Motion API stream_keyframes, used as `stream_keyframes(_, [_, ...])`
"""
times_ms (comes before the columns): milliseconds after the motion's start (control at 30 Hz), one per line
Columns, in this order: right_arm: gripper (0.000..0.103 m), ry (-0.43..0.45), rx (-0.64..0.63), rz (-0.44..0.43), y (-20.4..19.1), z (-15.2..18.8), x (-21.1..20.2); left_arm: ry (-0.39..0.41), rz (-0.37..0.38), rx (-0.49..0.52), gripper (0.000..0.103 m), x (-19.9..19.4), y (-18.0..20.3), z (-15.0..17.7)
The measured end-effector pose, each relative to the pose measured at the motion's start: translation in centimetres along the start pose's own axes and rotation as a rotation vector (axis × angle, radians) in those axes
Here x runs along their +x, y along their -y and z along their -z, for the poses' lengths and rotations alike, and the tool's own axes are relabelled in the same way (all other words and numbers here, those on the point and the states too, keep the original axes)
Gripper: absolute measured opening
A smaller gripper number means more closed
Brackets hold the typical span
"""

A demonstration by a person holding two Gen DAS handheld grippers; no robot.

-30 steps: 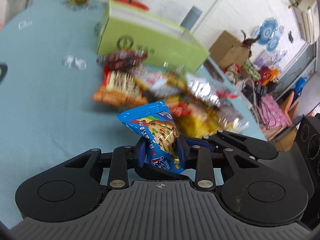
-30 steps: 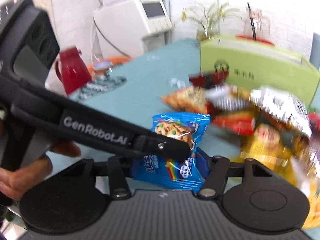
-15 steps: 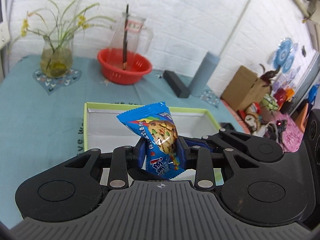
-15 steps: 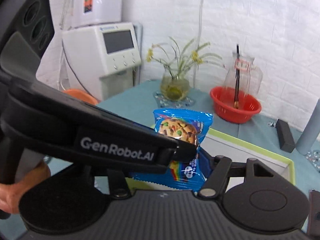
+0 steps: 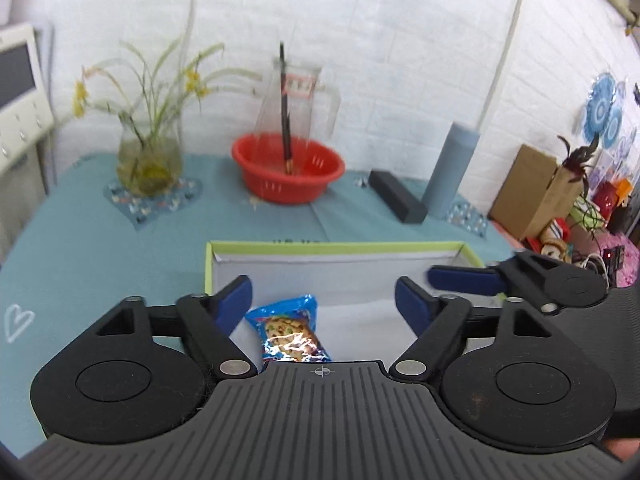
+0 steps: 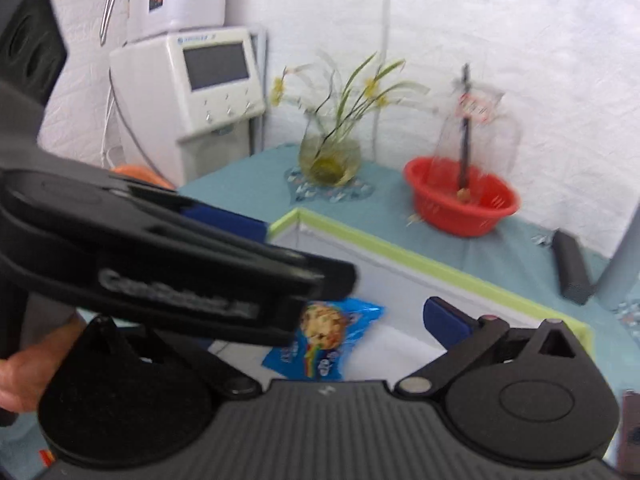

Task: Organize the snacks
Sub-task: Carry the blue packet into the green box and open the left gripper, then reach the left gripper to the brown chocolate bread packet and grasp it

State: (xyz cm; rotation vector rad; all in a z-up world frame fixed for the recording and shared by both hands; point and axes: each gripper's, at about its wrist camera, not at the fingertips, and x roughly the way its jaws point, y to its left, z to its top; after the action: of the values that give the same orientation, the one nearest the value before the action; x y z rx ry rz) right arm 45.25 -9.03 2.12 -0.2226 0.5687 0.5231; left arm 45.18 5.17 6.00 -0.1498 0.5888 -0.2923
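Both grippers hang over the open green-rimmed white cardboard box [image 5: 400, 249] that sits on the teal tablecloth [image 5: 80, 248], pointing down into it at a slant. The left gripper [image 5: 324, 296] has its blue-padded jaws spreading apart, and nothing is pressed between them; the small blue cookie packet with a shiny printed front [image 5: 290, 334] lies loose below, on the white floor of the box near its left wall, touching neither pad. From the right wrist view the same packet [image 6: 328, 338] shows partly under the black body of the left gripper, which crosses that picture from the left. The right gripper [image 6: 344, 308] is also opening, its jaws wide; one blue pad [image 6: 444, 318] is plain to see on the right side, the other is hidden behind the left tool, and no packet sits between them. A hand [image 6: 24, 368] grips the left tool's handle at the near left edge. Farther back on the table stand a round glass vase of yellow-flowered green stems [image 5: 148, 148] on a patterned heart-shaped mat, a red plastic colander bowl [image 5: 288, 172] with a clear glass jug [image 5: 298, 100] behind it, a black rectangular block [image 5: 396, 196] and a tall grey-blue cylinder [image 5: 450, 168]. A white machine with a grey screen [image 6: 200, 80] stands off the table's far left corner.
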Motion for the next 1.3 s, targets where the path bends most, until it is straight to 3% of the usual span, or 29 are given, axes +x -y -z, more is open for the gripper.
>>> stream_keyframes(133, [0.102, 0.047, 0.073, 0.062, 1.0, 2.0, -7.2, 0.039, 0.042, 0.020, 0.072, -4.4, 2.4, 0.9])
stream_keyframes(267, [0.102, 0.084, 0.165, 0.118, 1.6, 6.8, -14.8, 0.038, 0.065, 0.057, 0.079, -8.4, 5.4, 3.7])
stream_keyframes(400, [0.103, 0.099, 0.216, 0.202, 0.9, 13.5, -21.8, -0.023, 0.108, 0.061, 0.079, -11.3, 8.1, 9.3])
stream_keyframes(533, [0.103, 0.072, 0.347, 0.237, -0.1, 20.8, -26.0, -0.129, 0.234, 0.012, 0.074, -12.9, 11.1, 16.8])
stream_keyframes(667, [0.102, 0.075, 0.474, 0.149, -0.7, 24.5, -26.6, -0.216, 0.299, 0.011, 0.069, -12.6, 13.8, 20.3])
stream_keyframes(733, [0.102, 0.065, 0.447, 0.131, -0.9, 24.6, -25.8, -0.226, 0.259, 0.034, 0.062, -12.1, 14.8, 20.1])
stream_keyframes(767, [0.102, 0.057, 0.409, 0.133, -1.2, 24.4, -25.2, -0.217, 0.248, 0.044, 0.064, -12.0, 15.1, 19.8])
stream_keyframes(867, [0.102, 0.028, 0.375, 0.081, -1.2, 24.6, -23.4, -0.234, 0.273, 0.018, 0.068, -11.5, 15.0, 19.3])
stream_keyframes(1100, [0.102, 0.000, 0.346, -0.026, -1.5, 23.6, -19.5, -0.268, 0.308, 0.034, 0.063, -7.8, 15.8, 17.0])
stream_keyframes(1200, [0.102, -0.005, 0.330, -0.061, -2.1, 23.2, -19.1, -0.348, 0.318, 0.017, 0.049, -5.4, 15.7, 17.3])
stream_keyframes(1300, [0.102, -0.012, 0.321, -0.034, -2.3, 23.4, -19.4, -0.349, 0.355, 0.001, 0.046, -5.4, 15.5, 17.8])
